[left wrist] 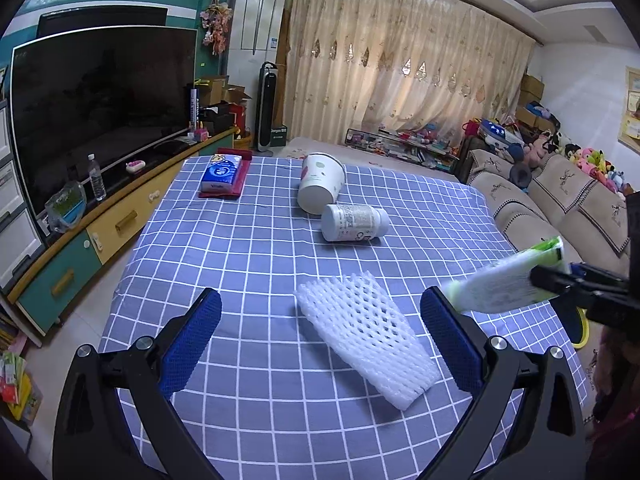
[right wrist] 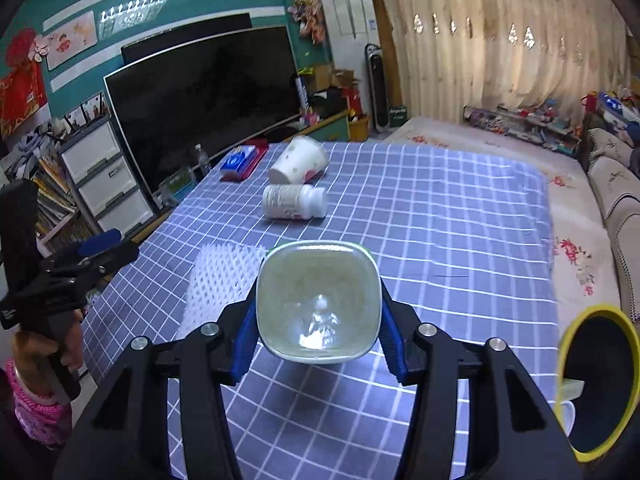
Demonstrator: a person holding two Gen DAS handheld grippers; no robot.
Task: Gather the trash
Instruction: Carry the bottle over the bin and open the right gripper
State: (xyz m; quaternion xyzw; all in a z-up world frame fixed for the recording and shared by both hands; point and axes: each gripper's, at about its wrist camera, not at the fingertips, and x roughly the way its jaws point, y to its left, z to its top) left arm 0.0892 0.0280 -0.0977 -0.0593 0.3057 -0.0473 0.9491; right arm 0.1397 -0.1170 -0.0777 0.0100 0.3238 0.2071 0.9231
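Cup (right wrist: pixel 318 300) pinched in my right tool (right wrist: pixel 318 320), lifted off worktop (right wrist: pixel 440 240). Step: carry it to bin (right wrist: pixel 600 380) at right. Next: swing over rim, release. Left tool (left wrist: pixel 320 312) spread above foam net (left wrist: pixel 368 336); bottle (left wrist: pixel 354 222) waits.

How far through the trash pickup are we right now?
Done: some trash already lies in the yellow-rimmed bin. In hand: the right tool is shut on a clear plastic cup, lifted off the checked tablecloth. Left: the white foam net between the open left tool's fingers, the white bottle and the tipped paper cup.
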